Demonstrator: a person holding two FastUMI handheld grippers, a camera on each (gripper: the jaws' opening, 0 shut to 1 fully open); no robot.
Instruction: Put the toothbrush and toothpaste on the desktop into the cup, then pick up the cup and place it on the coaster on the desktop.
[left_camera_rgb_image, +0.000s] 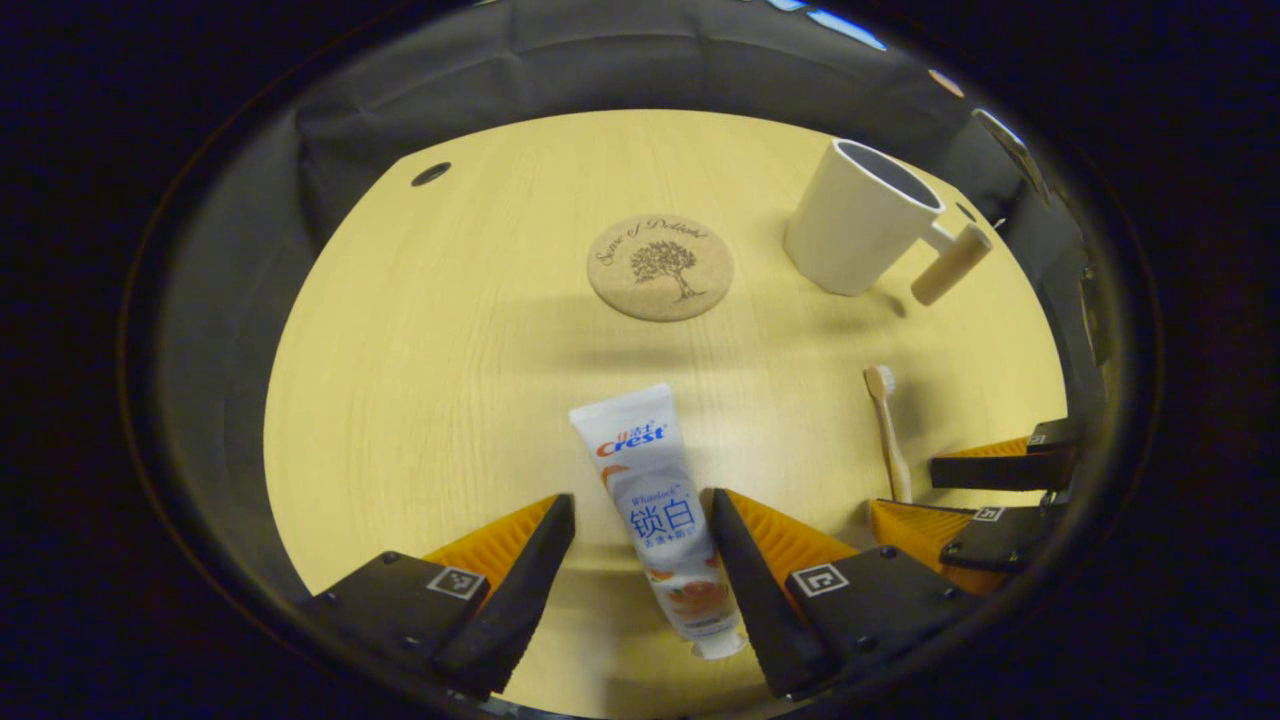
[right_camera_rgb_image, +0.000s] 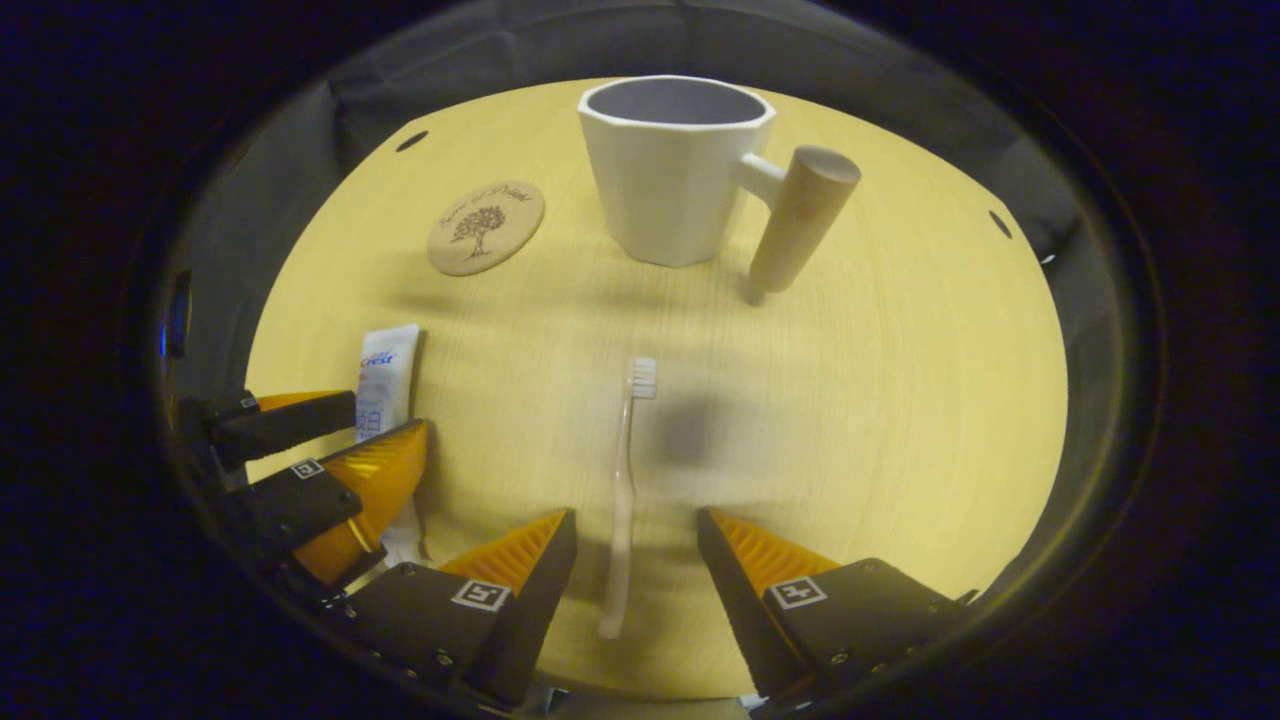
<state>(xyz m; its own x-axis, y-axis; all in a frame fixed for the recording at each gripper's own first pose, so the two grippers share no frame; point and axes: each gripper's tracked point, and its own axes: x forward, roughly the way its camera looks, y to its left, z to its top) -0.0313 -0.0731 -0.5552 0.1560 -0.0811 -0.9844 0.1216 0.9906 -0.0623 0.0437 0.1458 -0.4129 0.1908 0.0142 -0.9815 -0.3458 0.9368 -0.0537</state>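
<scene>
My left gripper (left_camera_rgb_image: 640, 520) is spread wide, low over the desk (left_camera_rgb_image: 420, 360). The paste (left_camera_rgb_image: 657, 510) lies flat betw. my two fingers, cap end toward me, crimped end pointing fwd. It sits closer to my rt finger, maybe touching it; a clear gap shows to the other finger, so nothing is gripped. Straight ahead of this gripper, well apart from the paste, is the coaster (left_camera_rgb_image: 660, 267), flat and bare. Fwd and to the rt stands the cup (left_camera_rgb_image: 860, 218), upright, open mouth up, w/ its stick handle (left_camera_rgb_image: 950, 264) jutting out to the rt. Nothing visible in what I can see of the cup.

My right gripper (right_camera_rgb_image: 635, 545) is also spread wide, low over the desk. The brush (right_camera_rgb_image: 625, 490) lies flat betw. its fingers, bristles fwd, handle end toward me, w/ gaps on both sides, touching neither finger. Dead ahead of this gripper, well past the bristles, is the cup. The coaster lies fwd-left, beside the cup and apart from it.

From the right gripper view, my left gripper shows off to the left w/ the paste lying betw. its fingers. From the left gripper view, my right gripper shows at the rt edge, its fingers either side of the brush.
</scene>
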